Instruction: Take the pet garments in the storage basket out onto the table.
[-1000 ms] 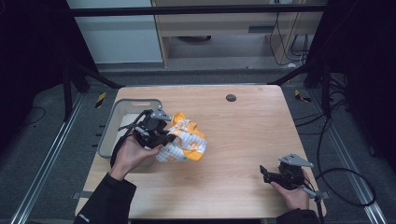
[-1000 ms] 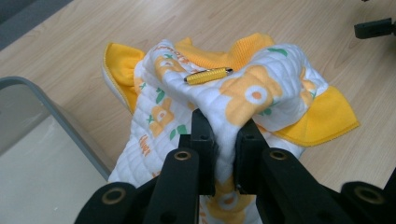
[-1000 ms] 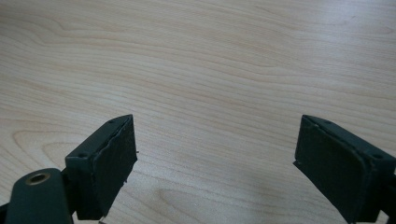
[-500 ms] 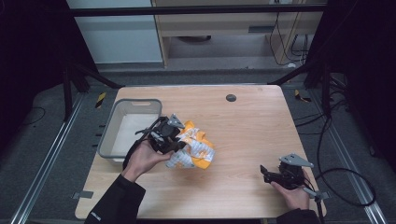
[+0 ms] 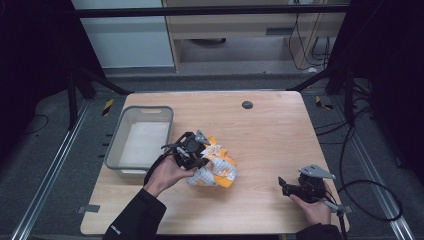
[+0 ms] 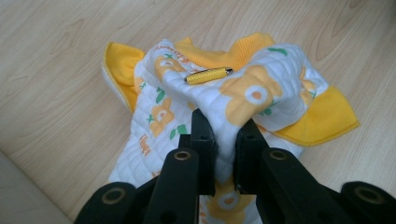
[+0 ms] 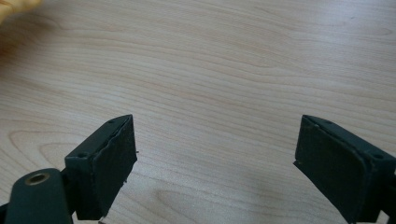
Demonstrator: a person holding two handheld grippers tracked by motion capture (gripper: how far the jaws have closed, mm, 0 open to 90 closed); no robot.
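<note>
High view: wooden table (image 5: 270, 125) with a grey bin (image 5: 141, 142) near its left edge. Just right of the bin, a crumpled white-and-yellow cloth (image 5: 215, 167) lying on the tabletop, not inside the bin. Left gripper (image 5: 192, 152) over the cloth's bin-side end, held by the left hand (image 5: 167, 174), jaws pinched on the fabric. Right gripper (image 5: 295, 187) well away from the bin, near the table's front right corner, resting low above bare wood in the right hand (image 5: 312, 207). Small dark round hole (image 5: 247, 104) in the tabletop, beyond the cloth on the far side from the person.

Left gripper view: black jaws close together, clamped on a raised fold of the quilted cloth (image 6: 224, 98), white with orange flowers and yellow trim. A short yellow ribbed tab (image 6: 208, 75) on top of the bunched fabric. Pale edge of the bin (image 6: 23, 196) at the lower left corner.

Right gripper view: jaws wide apart, nothing between them but wood grain of the table (image 7: 224, 60). A sliver of yellow cloth (image 7: 14, 5) at the upper left corner.
</note>
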